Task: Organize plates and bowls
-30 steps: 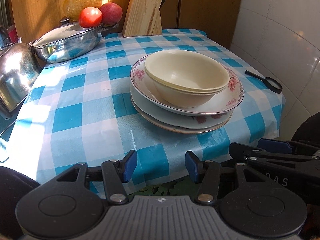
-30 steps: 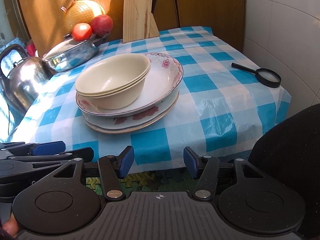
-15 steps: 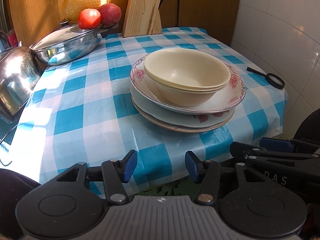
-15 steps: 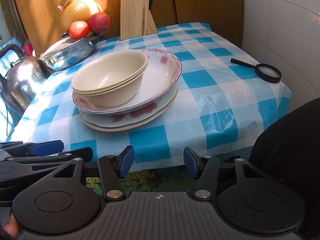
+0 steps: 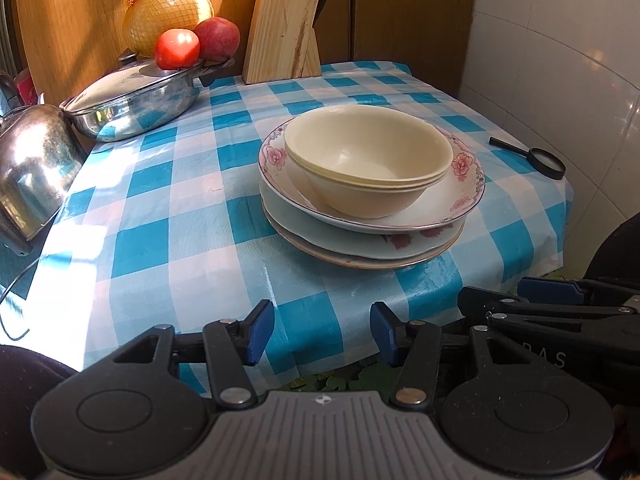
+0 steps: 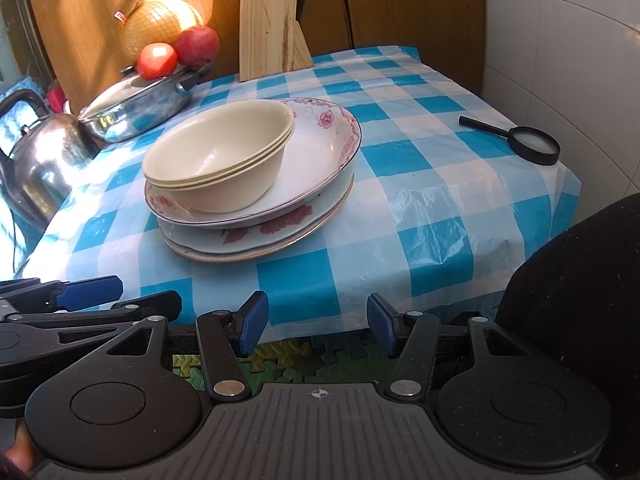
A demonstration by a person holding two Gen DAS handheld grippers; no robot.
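Observation:
Cream bowls (image 5: 368, 156) (image 6: 220, 160) sit nested on a stack of flowered plates (image 5: 460, 208) (image 6: 320, 152) in the middle of the blue-checked table. My left gripper (image 5: 322, 332) hangs open in front of the table's near edge, with nothing between its blue pads. Beside it, my right gripper (image 6: 312, 324) is open too and empty, also short of the table edge. Each gripper shows at the side of the other's view: the right one (image 5: 560, 300) and the left one (image 6: 92, 292). Neither touches the dishes.
A lidded steel pan (image 5: 136, 92) carrying a tomato, an apple and a netted pomelo stands at the back left, beside a steel kettle (image 5: 32, 164). A wooden knife block (image 5: 280, 36) is at the back. A black magnifying glass (image 6: 524, 140) lies at the right. Tiled wall bounds the right side.
Both views have shifted slightly, with the dishes a little lower and nearer in the frames. The dishes have not moved and both grippers keep the same opening.

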